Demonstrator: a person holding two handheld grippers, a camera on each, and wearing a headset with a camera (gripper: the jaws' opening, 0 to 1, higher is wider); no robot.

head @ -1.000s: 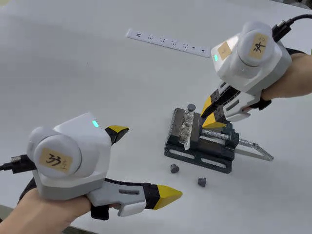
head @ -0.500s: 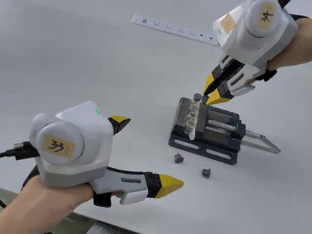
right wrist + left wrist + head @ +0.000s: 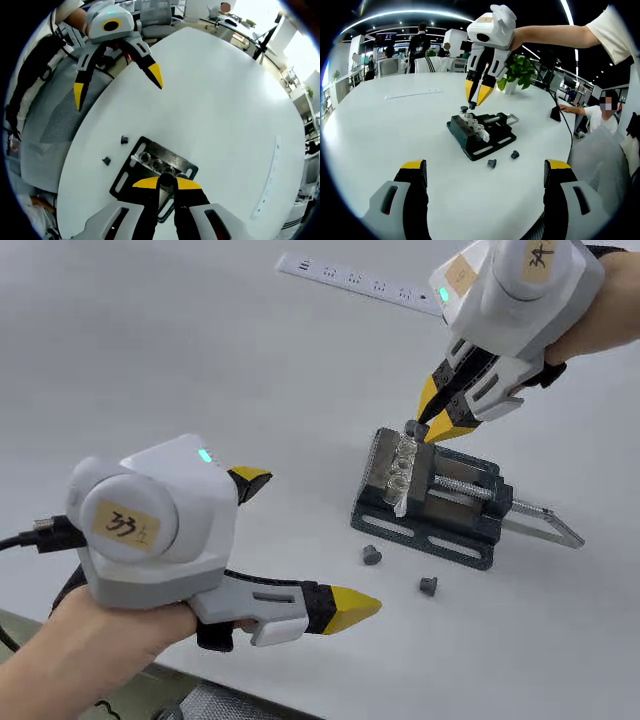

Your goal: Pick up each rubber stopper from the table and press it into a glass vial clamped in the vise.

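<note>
- My left gripper point(image 3: 308, 540), whose tag point(image 3: 125, 528) reads "33": jaws wide apart, holding nothing.
- My right gripper point(image 3: 430, 428): clamped on a rubber stopper point(image 3: 414, 428) at the end of the vials point(image 3: 400, 468) in the vise point(image 3: 440, 525).
- Two loose stoppers point(image 3: 371, 554) lie on the table point(image 3: 200, 360) beside the vise.

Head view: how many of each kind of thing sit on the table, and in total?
Vise: 1
Rubber stoppers: 3, two loose on the table, one at the vise's far end
Power strip: 1
Glass vials: clamped row, count unclear
Total counted: 5
</note>
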